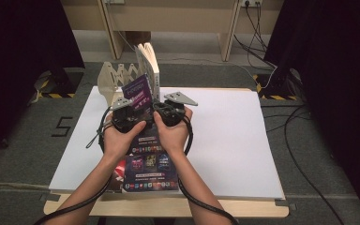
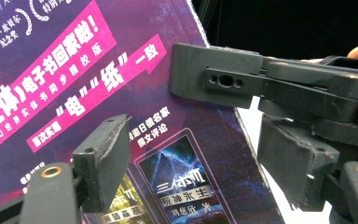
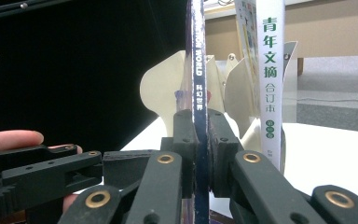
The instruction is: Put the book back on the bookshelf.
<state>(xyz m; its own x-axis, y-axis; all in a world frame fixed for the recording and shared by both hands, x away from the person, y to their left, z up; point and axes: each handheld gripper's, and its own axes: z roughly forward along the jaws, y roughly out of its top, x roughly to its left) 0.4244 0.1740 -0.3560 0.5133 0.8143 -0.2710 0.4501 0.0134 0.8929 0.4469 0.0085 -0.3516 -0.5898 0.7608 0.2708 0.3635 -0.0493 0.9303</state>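
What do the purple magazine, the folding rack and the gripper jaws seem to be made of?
Purple magazine: glossy coated paper, judging by its thin spine and the sheen on its printed cover.
Folding rack: probably cream plastic or thin painted wood; flat matte panels, hard to tell.
Right gripper jaws: matte black plastic with brass-coloured rivets, shut on the magazine's spine.

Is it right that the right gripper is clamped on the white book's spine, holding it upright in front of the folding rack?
Not quite. The right gripper is clamped on the thin purple magazine, not the white book; the right gripper view shows its jaws pressed on the magazine's dark spine. The white book stands free beside it. The rest holds: the magazine is upright in front of the folding rack.
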